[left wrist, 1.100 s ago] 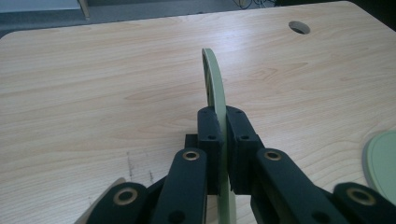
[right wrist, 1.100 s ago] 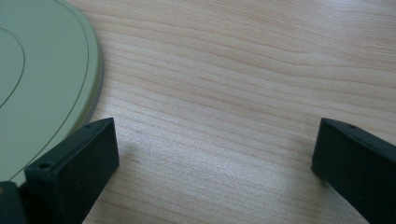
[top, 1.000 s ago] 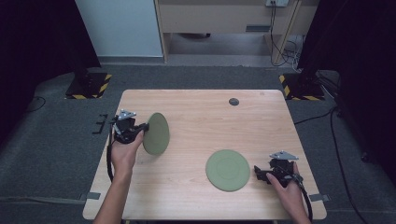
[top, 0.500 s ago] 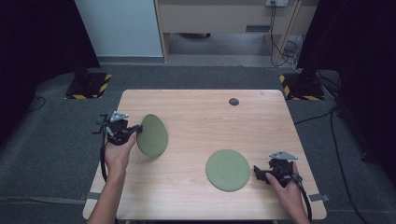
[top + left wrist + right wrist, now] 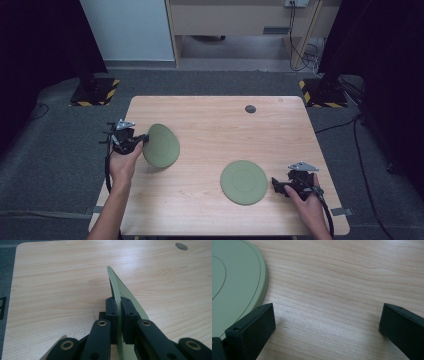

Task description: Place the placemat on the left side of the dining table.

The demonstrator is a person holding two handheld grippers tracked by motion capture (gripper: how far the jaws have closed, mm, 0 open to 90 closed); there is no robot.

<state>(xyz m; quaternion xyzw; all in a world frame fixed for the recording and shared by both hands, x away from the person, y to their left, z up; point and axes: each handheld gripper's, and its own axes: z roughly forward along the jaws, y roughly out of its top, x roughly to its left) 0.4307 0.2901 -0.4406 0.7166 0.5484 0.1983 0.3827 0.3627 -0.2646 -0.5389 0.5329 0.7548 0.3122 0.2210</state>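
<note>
Two green plates are on show. One plate (image 5: 161,145) hangs tilted on edge above the left side of the wooden table (image 5: 215,120), and my left gripper (image 5: 142,140) is shut on its rim. In the left gripper view the two black pads (image 5: 111,312) squeeze that plate's thin rim (image 5: 113,286) between them. The other plate (image 5: 244,181) lies flat at the front right of the table. My right gripper (image 5: 276,185) rests on the table just right of it, open, with bare wood between its jaws (image 5: 327,322). The flat plate's edge (image 5: 237,282) lies beside its left jaw.
A small dark round cap (image 5: 250,109) sits in the tabletop near the far edge. Grey carpet surrounds the table, with black stands on striped bases (image 5: 95,92) at the far corners and cables (image 5: 300,45) behind.
My left hand has carried the tilted plate leftward and a little lower, toward the table's left edge. The right gripper and the flat plate have stayed put.
</note>
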